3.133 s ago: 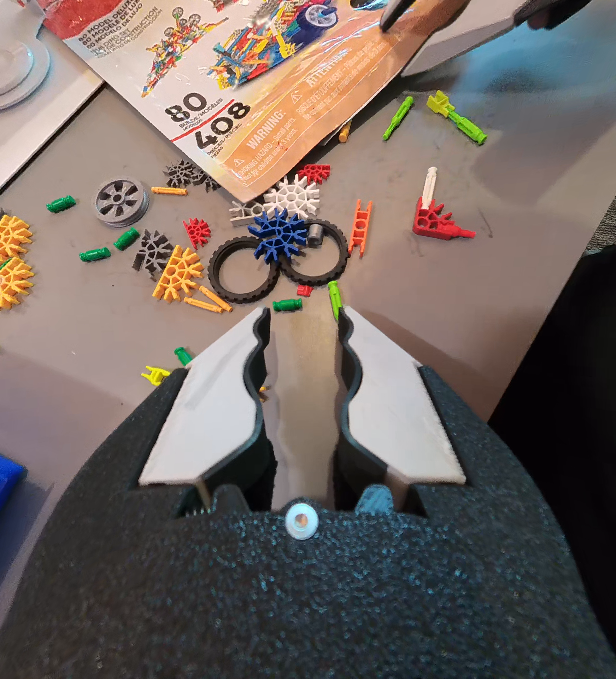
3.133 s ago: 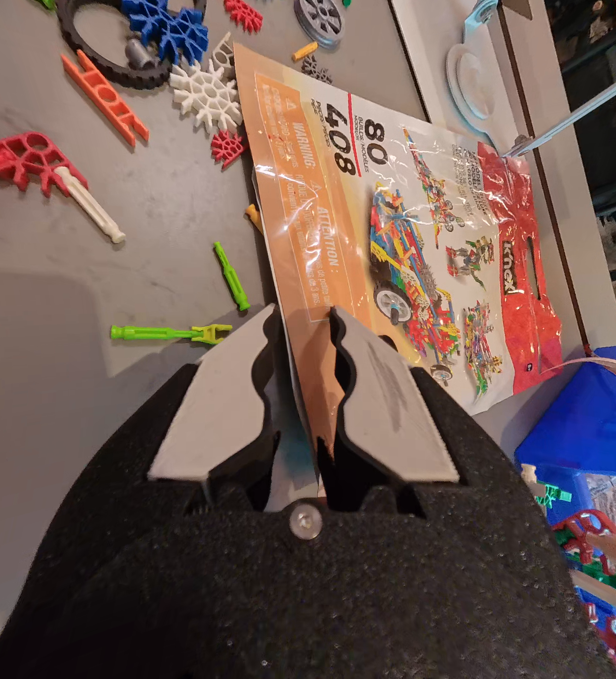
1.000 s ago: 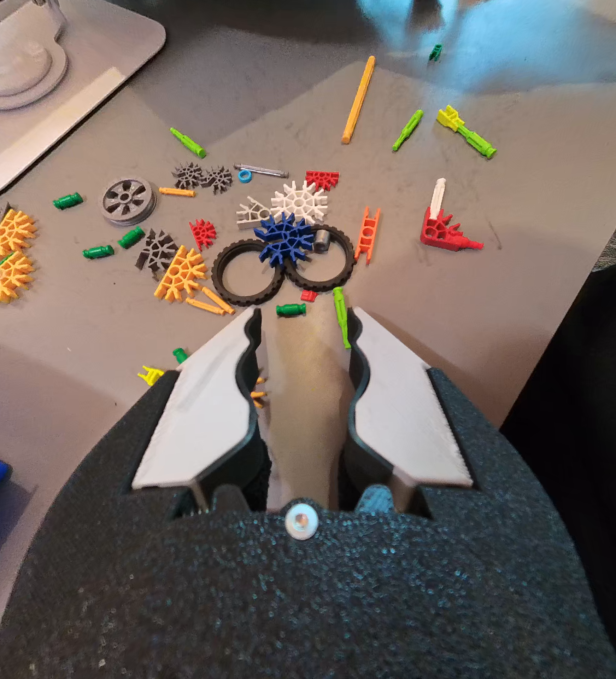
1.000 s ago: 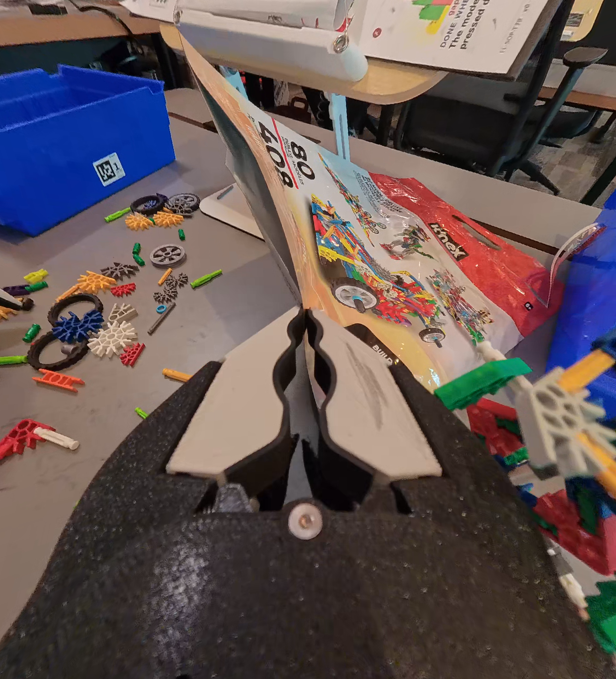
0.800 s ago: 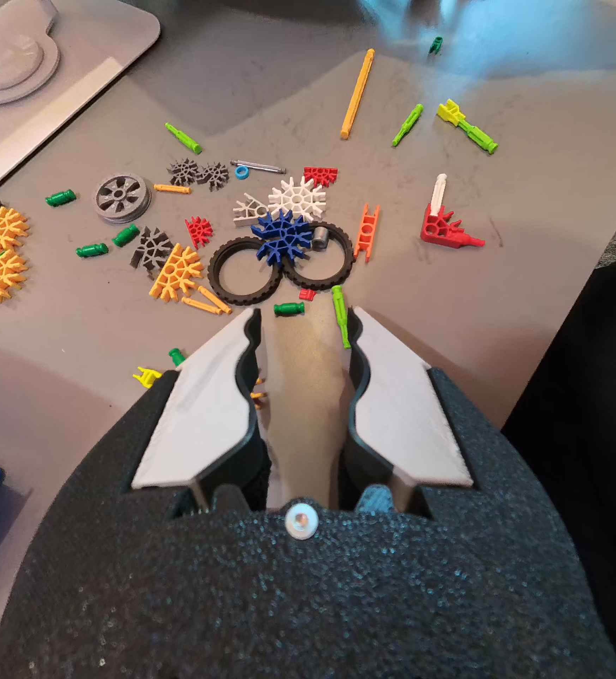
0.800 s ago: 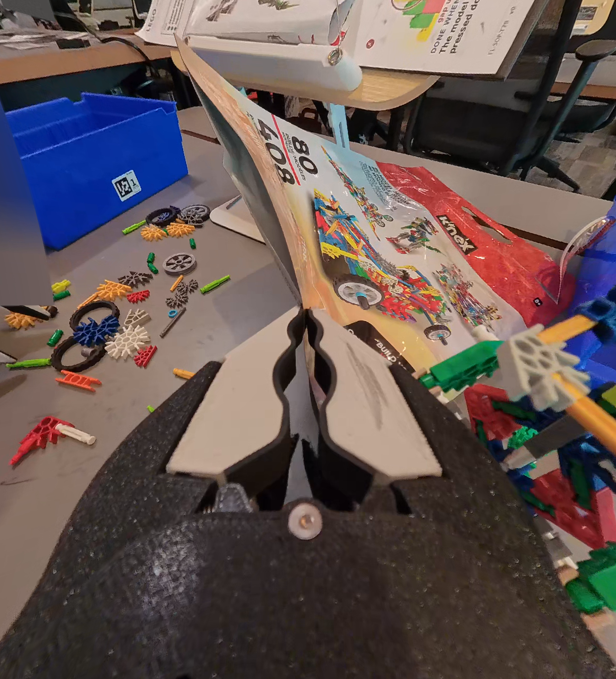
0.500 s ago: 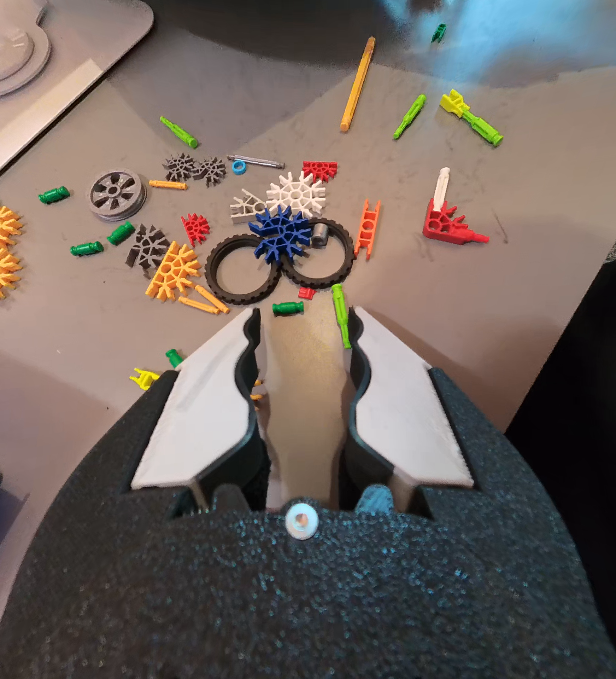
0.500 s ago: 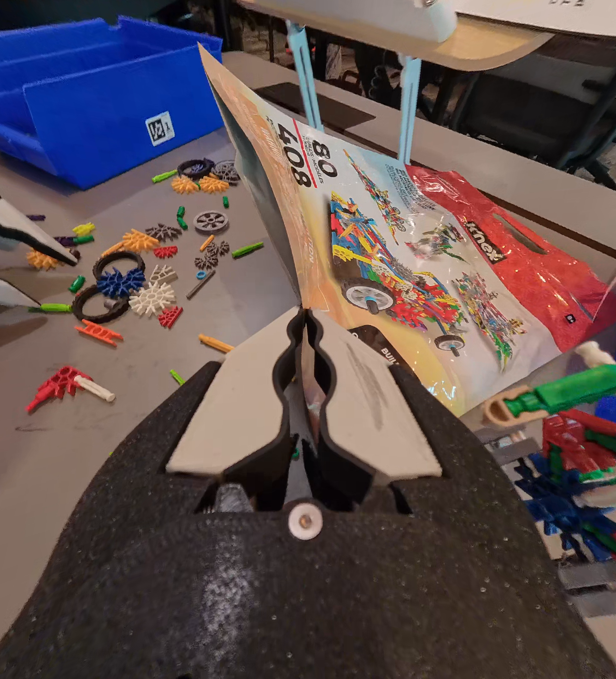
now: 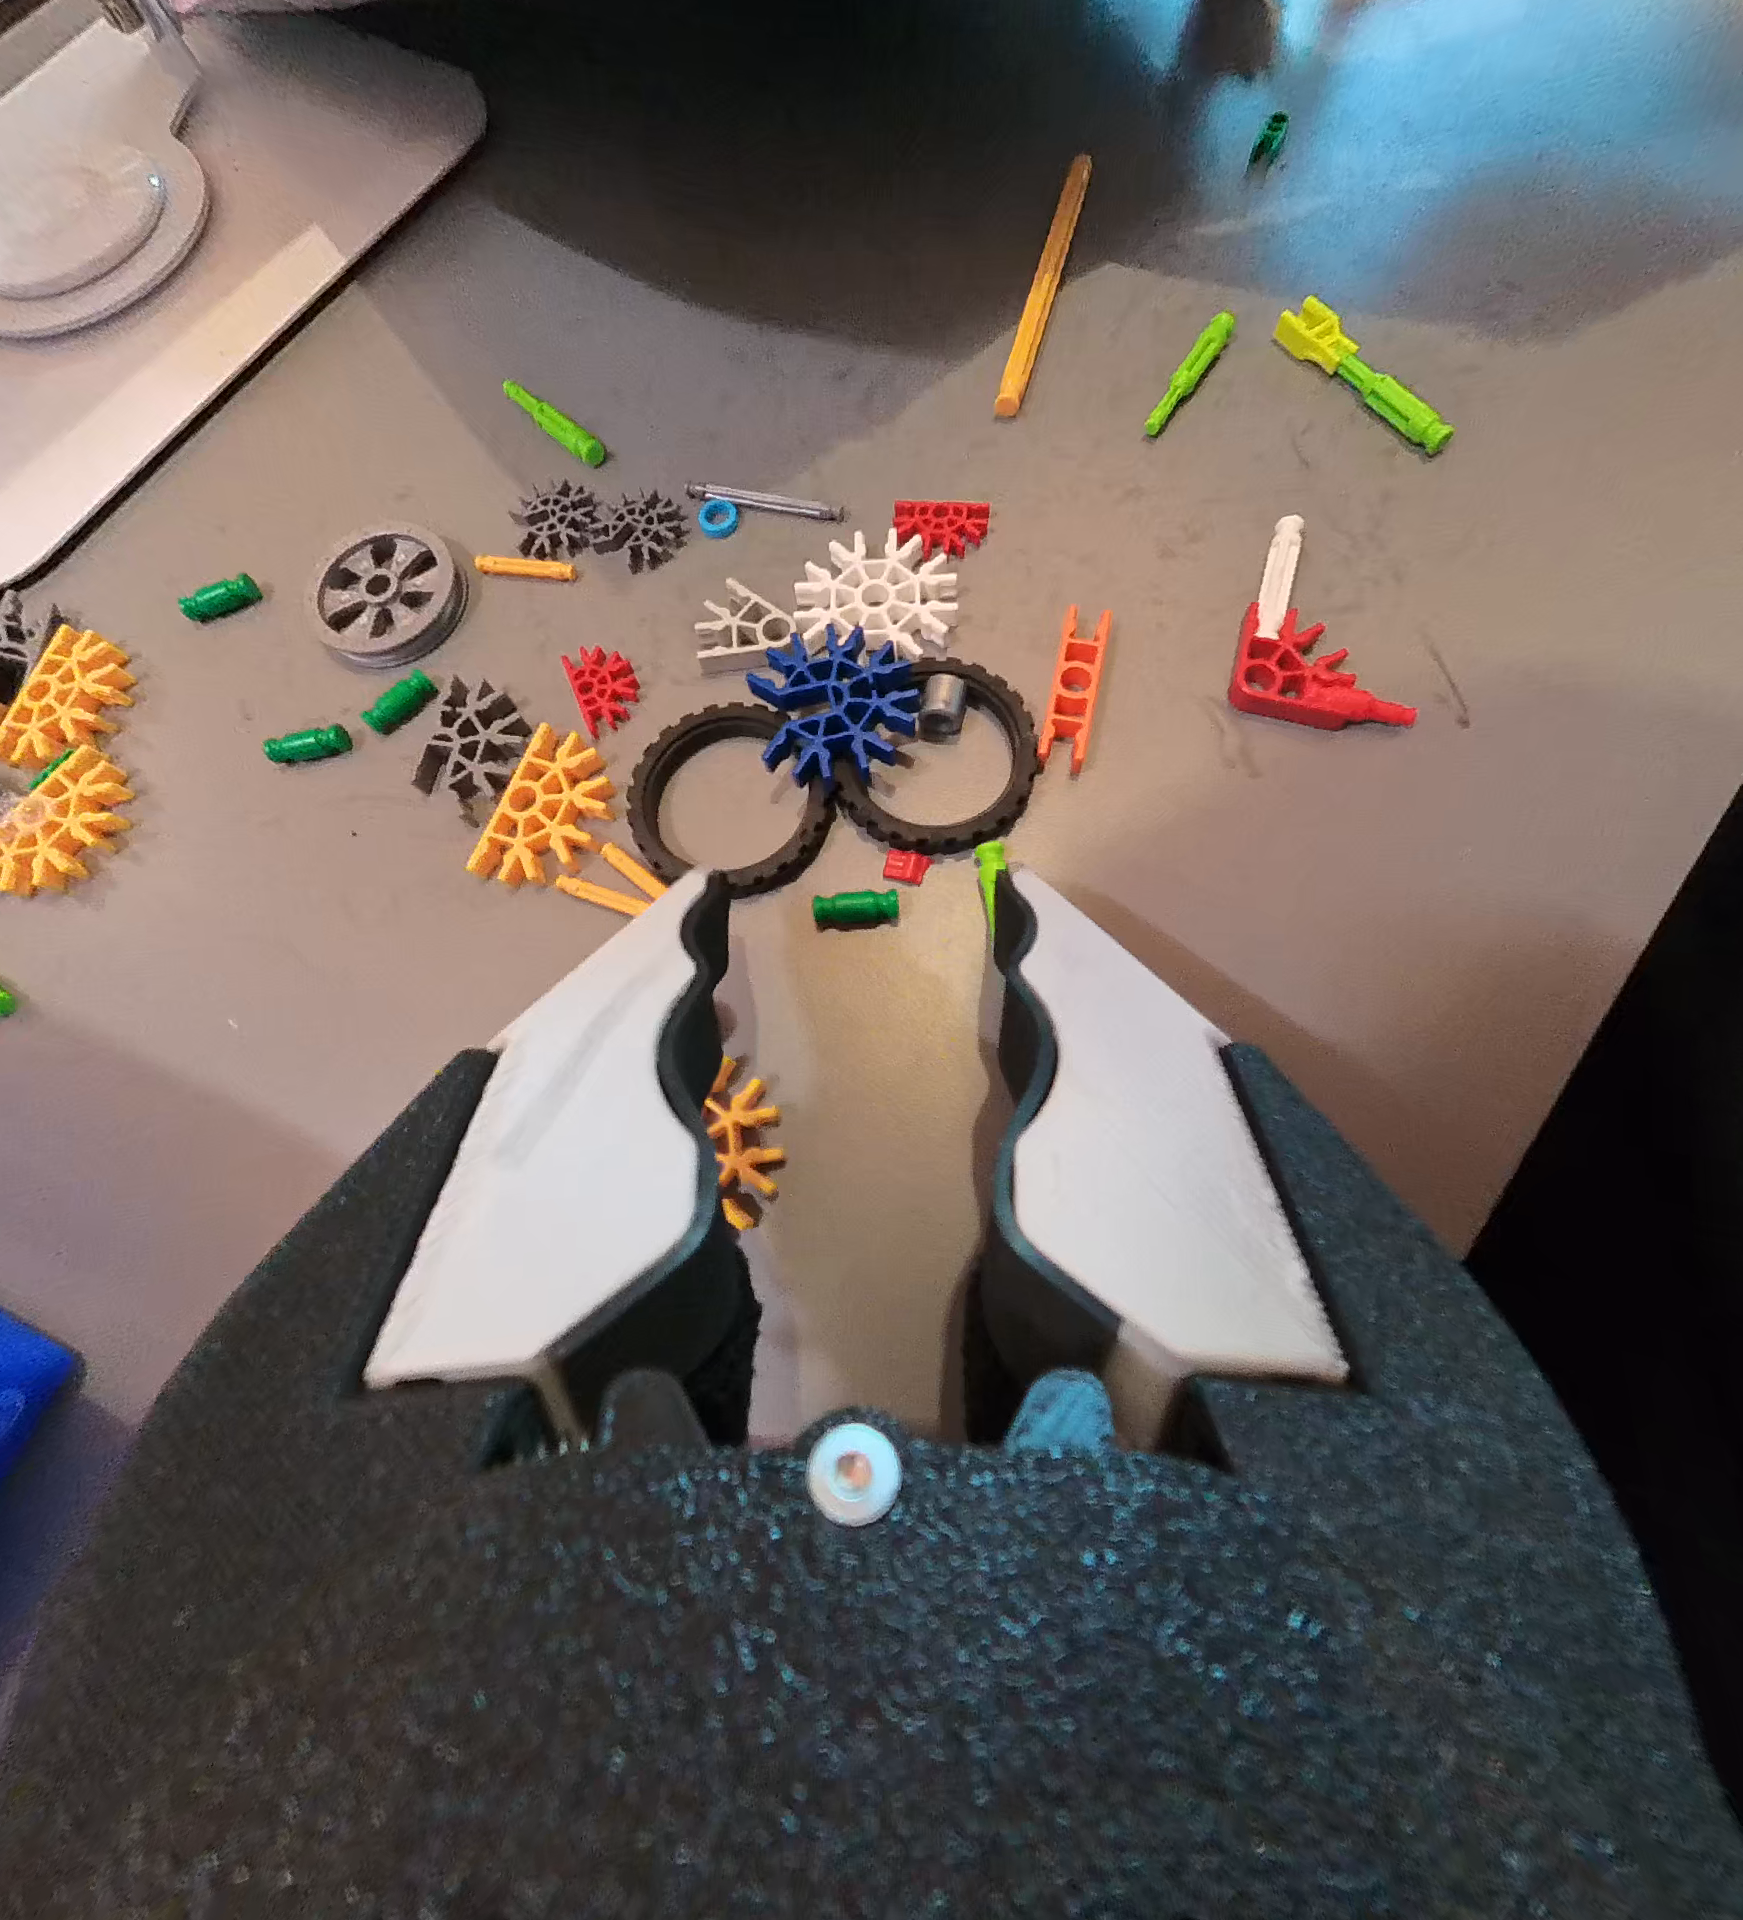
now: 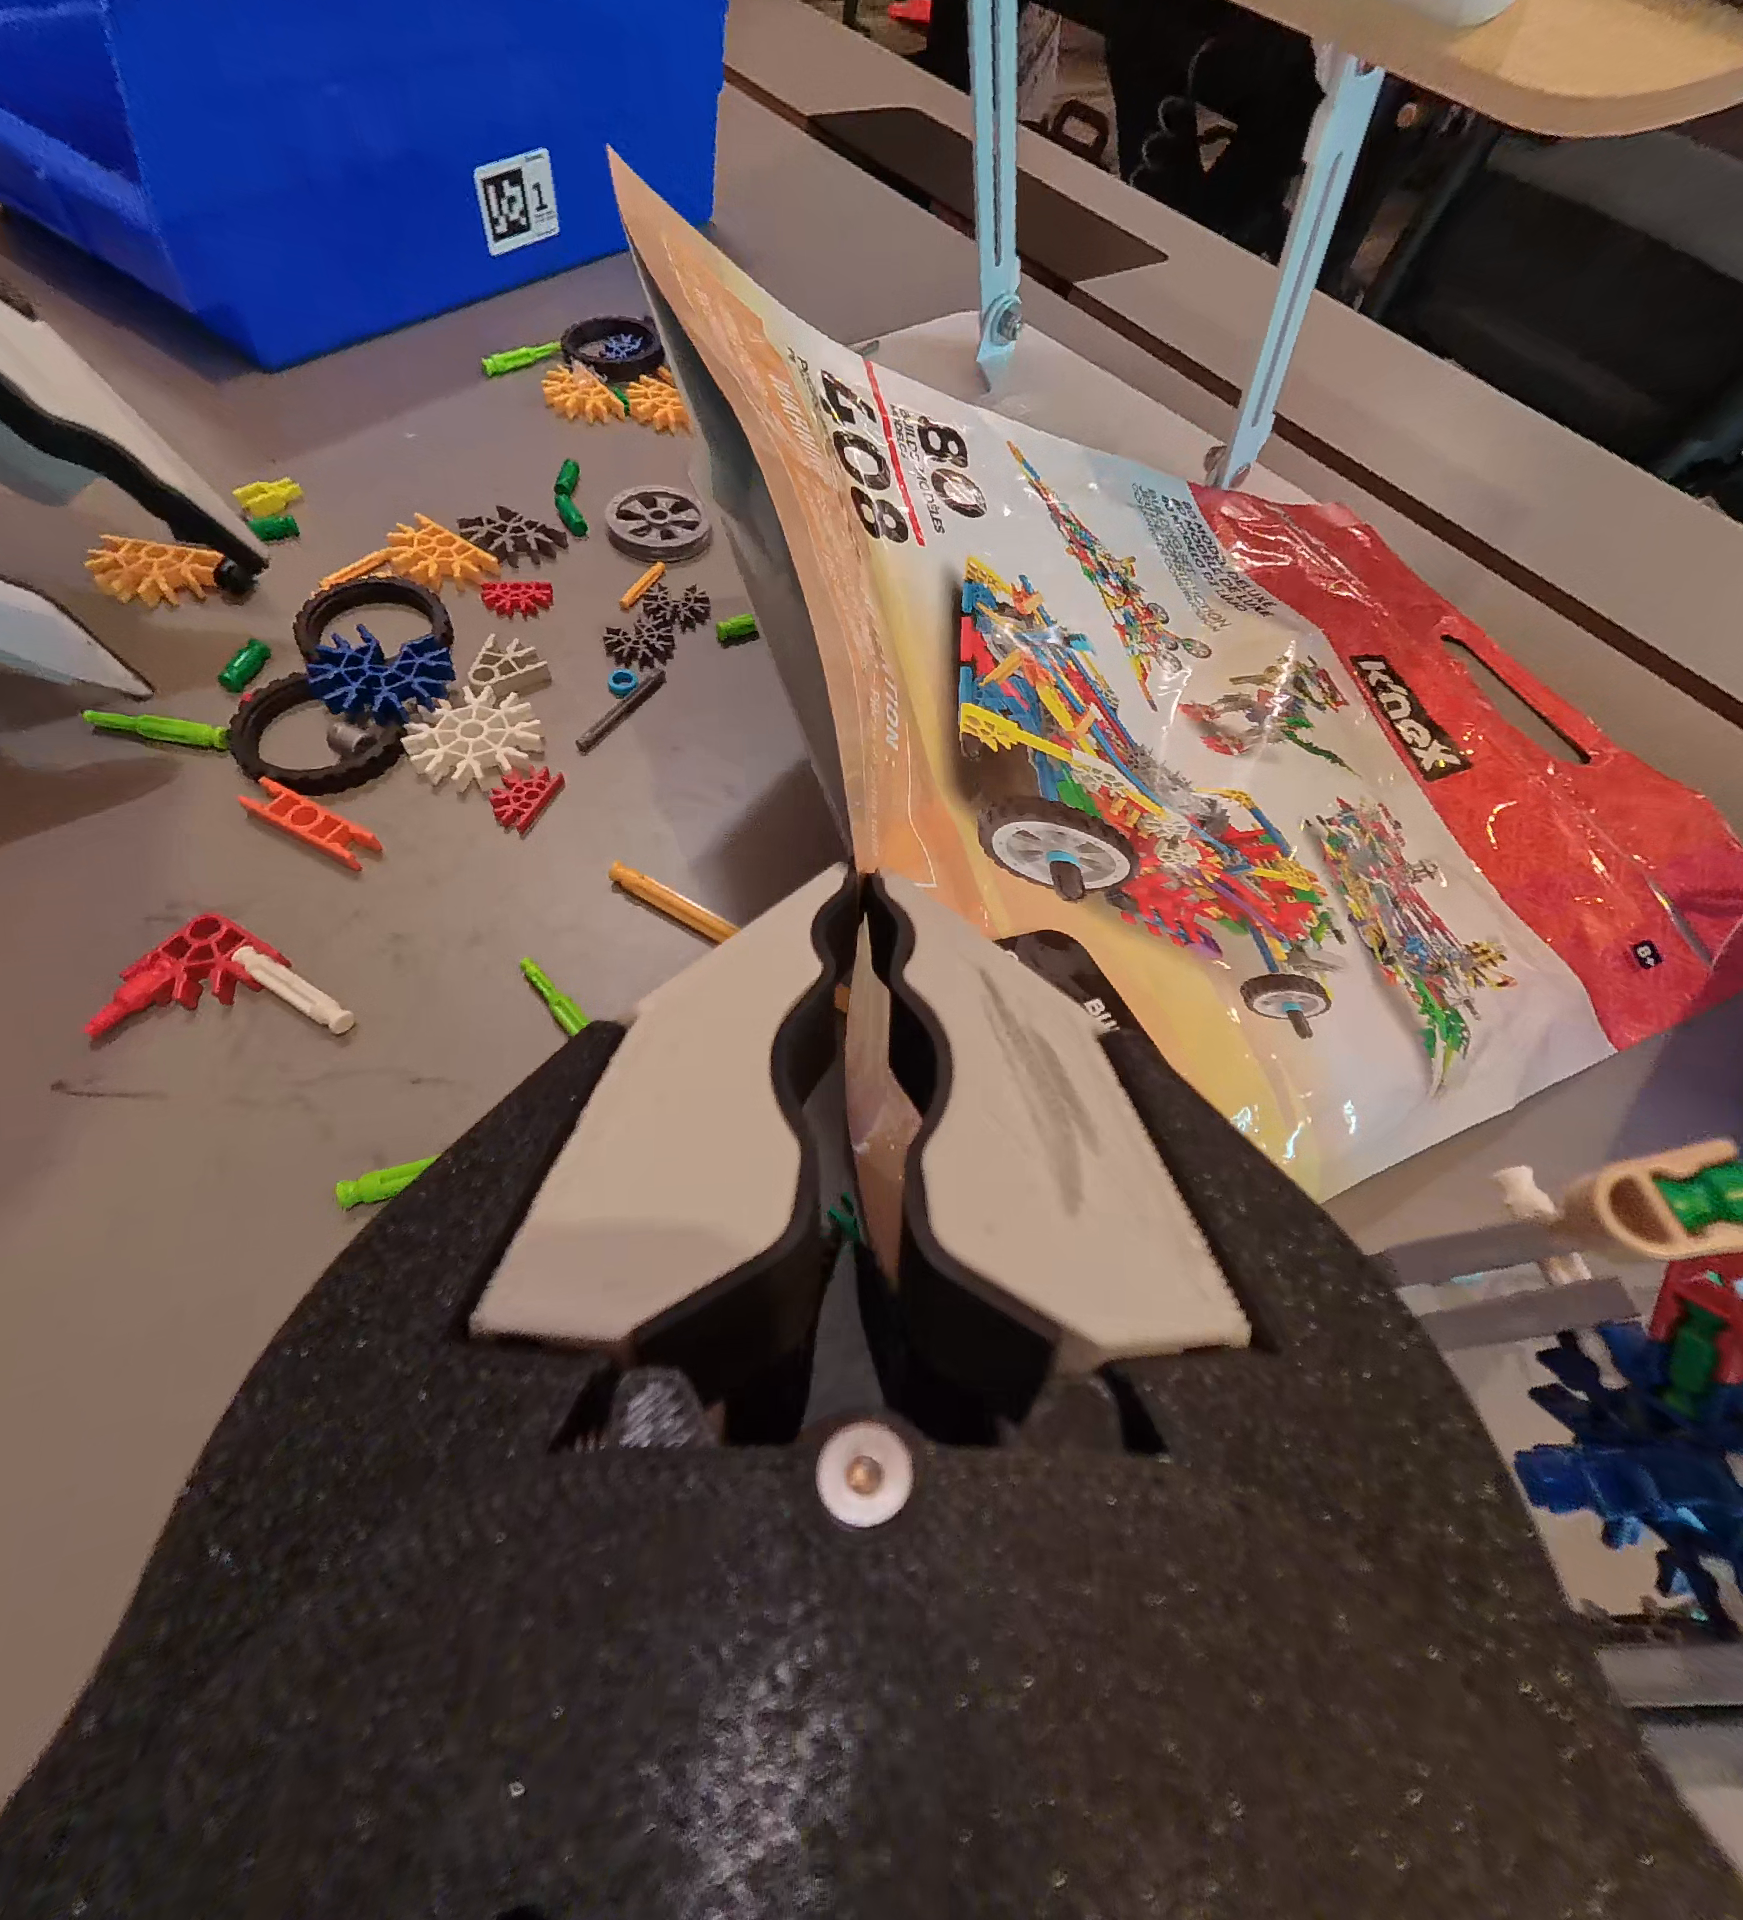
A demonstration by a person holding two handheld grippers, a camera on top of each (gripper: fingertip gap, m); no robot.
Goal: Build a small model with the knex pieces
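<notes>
My left gripper (image 9: 859, 883) is open and empty, low over a grey table (image 9: 1366, 935). A short dark-green rod (image 9: 854, 906) lies just ahead between its fingertips. Two black tyre rings (image 9: 675, 774) and a blue snowflake connector (image 9: 836, 707) lie just beyond. A lime rod (image 9: 986, 878) touches the right fingertip's inner side, and an orange connector (image 9: 742, 1138) shows under the left finger. My right gripper (image 10: 862, 878) is shut on the near edge of a printed plastic toy bag (image 10: 1210, 727). That edge is raised and the bag's red far end rests on the table. The left gripper (image 10: 67, 499) shows at the far left.
Many small loose construction pieces are scattered over the table (image 10: 431, 987). A blue bin (image 10: 327, 156) stands at the back left. A grey stand base (image 9: 119, 260) and its light-blue legs (image 10: 992, 187) are behind. A built multicoloured model (image 10: 1698, 1351) sits at the right. The table edge (image 9: 1677, 831) is close on the right. About 20 cm separates my left fingertips from my right.
The right gripper closed on the bag, lifted it off the loose pieces and carried it to the right; its view has tipped down. The left gripper opened a little wider.
</notes>
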